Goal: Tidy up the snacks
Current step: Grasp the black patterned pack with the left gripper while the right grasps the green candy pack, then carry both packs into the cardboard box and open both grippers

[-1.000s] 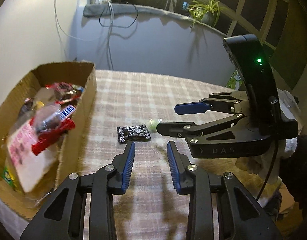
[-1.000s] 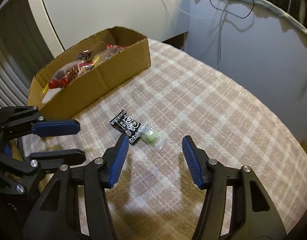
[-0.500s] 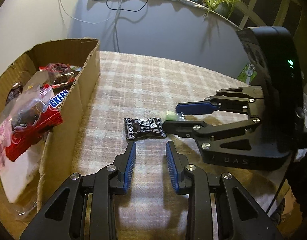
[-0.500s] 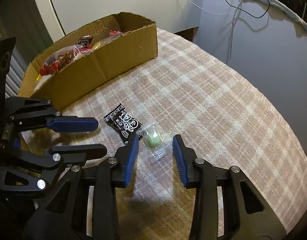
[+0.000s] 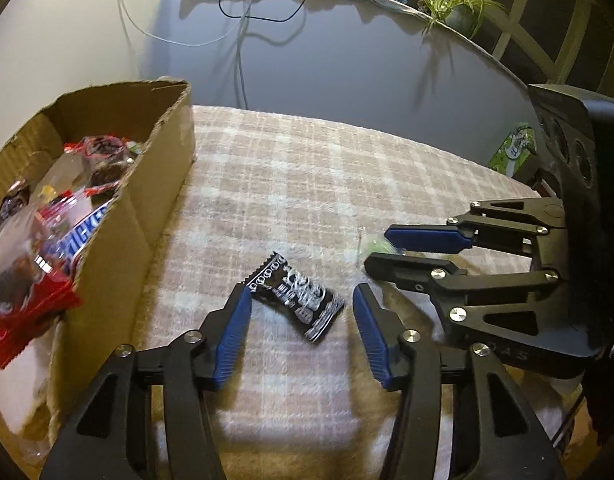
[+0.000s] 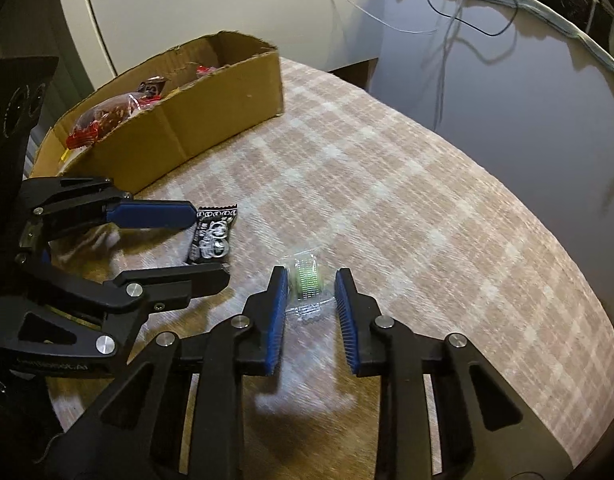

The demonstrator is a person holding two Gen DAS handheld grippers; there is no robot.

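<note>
Snacks lay loose on the plaid beige tablecloth point(image 6: 407, 184), two of them, near each other but not touching. One was a small black foil packet printed with white characters point(image 5: 297, 298), flat on the cloth and turned at a slant, its crimped ends showing. The other was a small clear plastic wrapper holding a pale green sweet point(image 6: 305, 280), slightly blurred in both views.

The left gripper point(image 5: 301, 330) pointed down at the cloth with the black packet between its two blue-padded fingers point(image 5: 231, 334). Its jaws were opening, and neither pad pressed the packet; one corner lay just beside the left pad. The right gripper point(image 6: 311, 312) straddled the green sweet, its jaws closing. The left pad sat against the wrapper's edge, while a gap showed between the wrapper and the right pad, so the sweet was not yet pinched.

One open brown cardboard box point(image 5: 163, 184) stood at the left edge of the table, well apart from the two loose snacks. Inside it lay a heap of wrapped snacks, among them a Snickers bar point(image 5: 77, 240) and several red and clear wrappers point(image 5: 31, 312); their exact number could not be counted.

Beyond the table ran a grey wall with dangling white and black cables point(image 5: 243, 28) and one potted green plant point(image 5: 459, 4) on its ledge.
</note>
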